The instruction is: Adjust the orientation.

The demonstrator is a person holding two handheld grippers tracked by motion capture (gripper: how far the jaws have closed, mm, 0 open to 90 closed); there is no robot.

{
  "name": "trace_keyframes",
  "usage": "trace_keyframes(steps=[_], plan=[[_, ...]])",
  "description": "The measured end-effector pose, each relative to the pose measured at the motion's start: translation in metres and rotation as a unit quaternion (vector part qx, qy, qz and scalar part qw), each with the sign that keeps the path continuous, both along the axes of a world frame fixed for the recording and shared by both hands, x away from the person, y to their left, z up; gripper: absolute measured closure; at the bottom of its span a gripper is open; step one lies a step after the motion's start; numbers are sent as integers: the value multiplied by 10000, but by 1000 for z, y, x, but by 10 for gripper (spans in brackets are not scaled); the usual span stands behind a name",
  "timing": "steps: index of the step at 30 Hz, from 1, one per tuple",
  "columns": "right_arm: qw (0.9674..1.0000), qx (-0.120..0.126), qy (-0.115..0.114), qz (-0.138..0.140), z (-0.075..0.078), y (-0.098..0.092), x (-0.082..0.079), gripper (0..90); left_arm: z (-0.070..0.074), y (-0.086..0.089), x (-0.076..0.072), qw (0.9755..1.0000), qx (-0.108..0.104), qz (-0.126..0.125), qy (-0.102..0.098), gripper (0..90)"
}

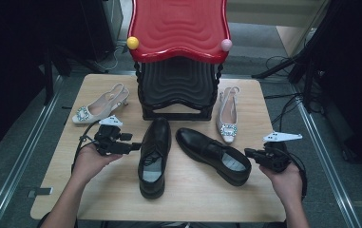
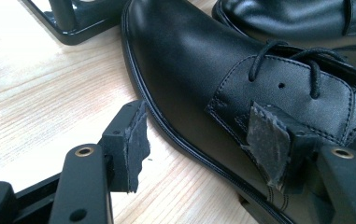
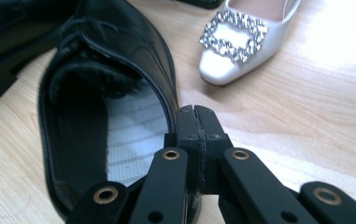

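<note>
my left gripper (image 1: pixel 133 147) hovers with its jaws spread wide and nothing between the pads, pointing across the pale wooden table (image 1: pixel 64 156) at the outer flank of the glossy black leather lace-up shoe (image 1: pixel 154 154) that lies nearer my left hand. in the left gripper view one pad (image 2: pixel 136 140) hangs over bare wood just beside the sole welt, while the other (image 2: pixel 269 140) sits in front of the laced quarter, so the shoe lies partly inside the gap and to that side of it; whether that pad touches the leather i cannot quite tell. this shoe's long axis runs straight away from me, toe toward the black-and-red tiered shoe rack (image 1: pixel 178 57), heel toward my edge.

my right gripper (image 1: pixel 249 153) has its jaws pressed together on nothing, the tips just at the heel collar of the second black leather shoe (image 1: pixel 214 154), which lies slantwise, toe toward the first shoe. in the right gripper view its opening (image 3: pixel 119 135) gapes to one side of my closed tips, with a cream slingback pump with a jewelled buckle (image 3: pixel 238 42) beyond.

the left is nearer a grip: i judge it needs to slide sideways over the collar.
</note>
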State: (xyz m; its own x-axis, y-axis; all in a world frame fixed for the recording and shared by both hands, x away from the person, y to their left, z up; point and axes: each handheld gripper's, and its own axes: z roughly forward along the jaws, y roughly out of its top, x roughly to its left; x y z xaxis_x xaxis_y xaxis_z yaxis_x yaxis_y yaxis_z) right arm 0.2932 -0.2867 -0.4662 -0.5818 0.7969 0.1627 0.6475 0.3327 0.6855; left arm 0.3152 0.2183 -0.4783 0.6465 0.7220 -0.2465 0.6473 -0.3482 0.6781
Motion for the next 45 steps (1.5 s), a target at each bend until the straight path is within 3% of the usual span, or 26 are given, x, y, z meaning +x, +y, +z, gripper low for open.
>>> trace_keyframes(steps=[13, 24, 45], plan=[[9996, 18, 200, 186, -4, 5, -5, 900, -1, -2, 0, 10000, 26, -28, 15, 386], [9968, -99, 301, 733, -9, 36, -12, 900, -1, -2, 0, 10000, 34, -32, 16, 386], [9911, 40, 424, 1258, -15, 74, -19, 900, 0, 0, -3, 10000, 86, -20, -8, 387]])
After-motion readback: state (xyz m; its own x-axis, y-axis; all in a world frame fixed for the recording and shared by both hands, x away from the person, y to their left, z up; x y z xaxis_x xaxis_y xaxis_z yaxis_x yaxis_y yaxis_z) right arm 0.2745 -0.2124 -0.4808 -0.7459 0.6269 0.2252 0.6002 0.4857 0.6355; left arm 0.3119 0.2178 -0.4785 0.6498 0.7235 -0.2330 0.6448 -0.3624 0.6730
